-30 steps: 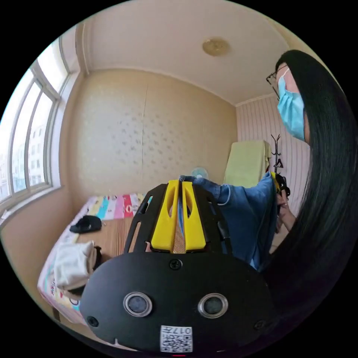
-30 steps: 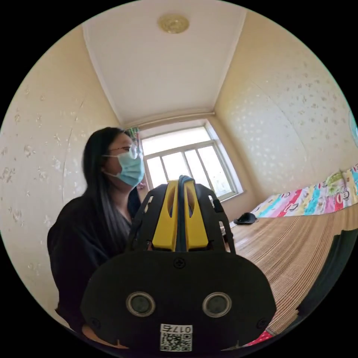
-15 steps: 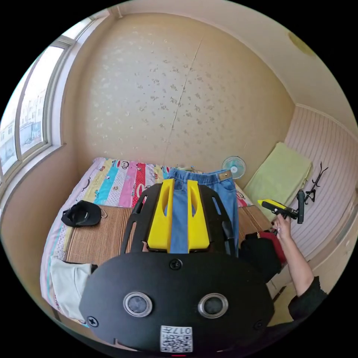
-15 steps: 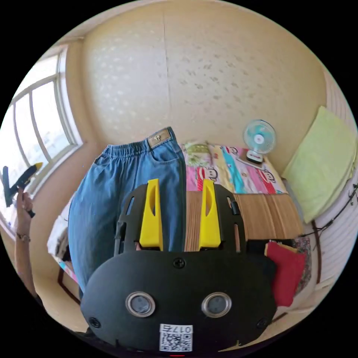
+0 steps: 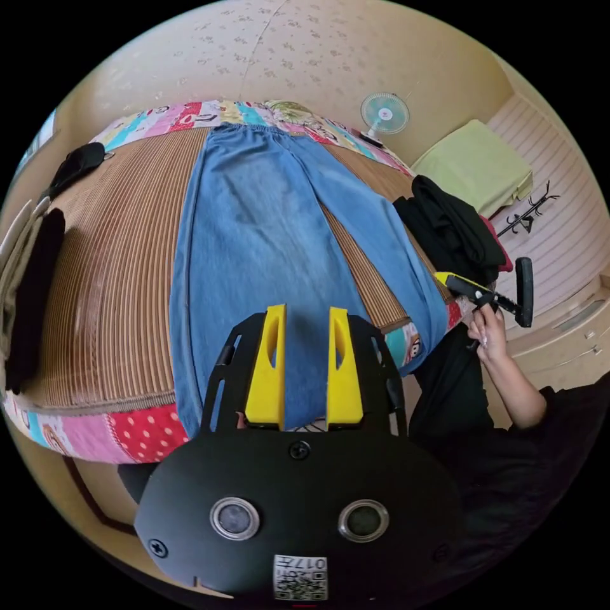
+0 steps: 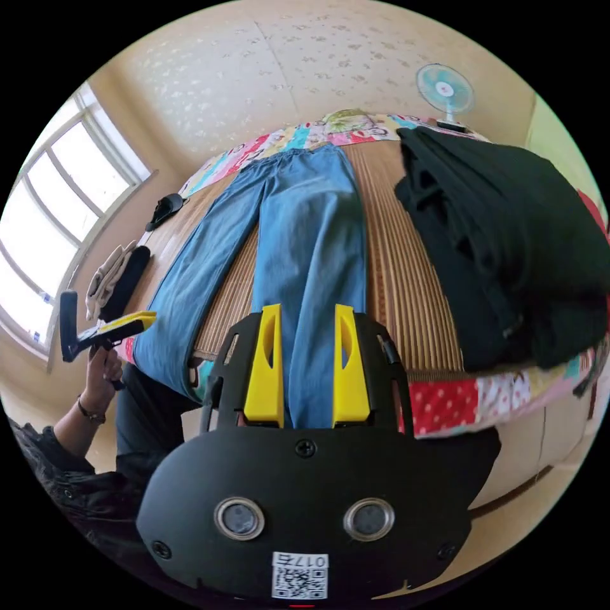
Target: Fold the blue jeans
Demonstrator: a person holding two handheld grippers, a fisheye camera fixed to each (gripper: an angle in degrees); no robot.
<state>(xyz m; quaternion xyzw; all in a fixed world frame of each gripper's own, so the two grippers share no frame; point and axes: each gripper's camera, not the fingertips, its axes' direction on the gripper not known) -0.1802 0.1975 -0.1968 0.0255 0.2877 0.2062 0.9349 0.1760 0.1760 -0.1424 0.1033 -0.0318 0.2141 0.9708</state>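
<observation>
Blue jeans [image 5: 254, 216] spread flat on the bed mat [image 5: 121, 254], legs apart, black clothes pile [image 6: 508, 241] beside them, left gripper [image 5: 305, 318] and right gripper [image 6: 307, 314] jaws parted, seemingly above the hems.

One jeans [image 5: 254, 235], one fan [image 5: 384, 114]

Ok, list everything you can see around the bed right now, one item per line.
blue jeans: one, blue, spread flat on the bed mat, waistband at the far end, leg ends over the near edge
bed mat: one, tan striped, on the bed
bedsheet: one, multicoloured patchwork, under the mat
black clothes: one pile, black, on the mat beside the jeans
fan: one, pale blue, at the bed's far end
cap: one, black, near the mat's far corner
window: one, bright, side wall
left gripper: yellow fingers apart, above a jeans leg
right gripper: yellow fingers apart, above the other leg
</observation>
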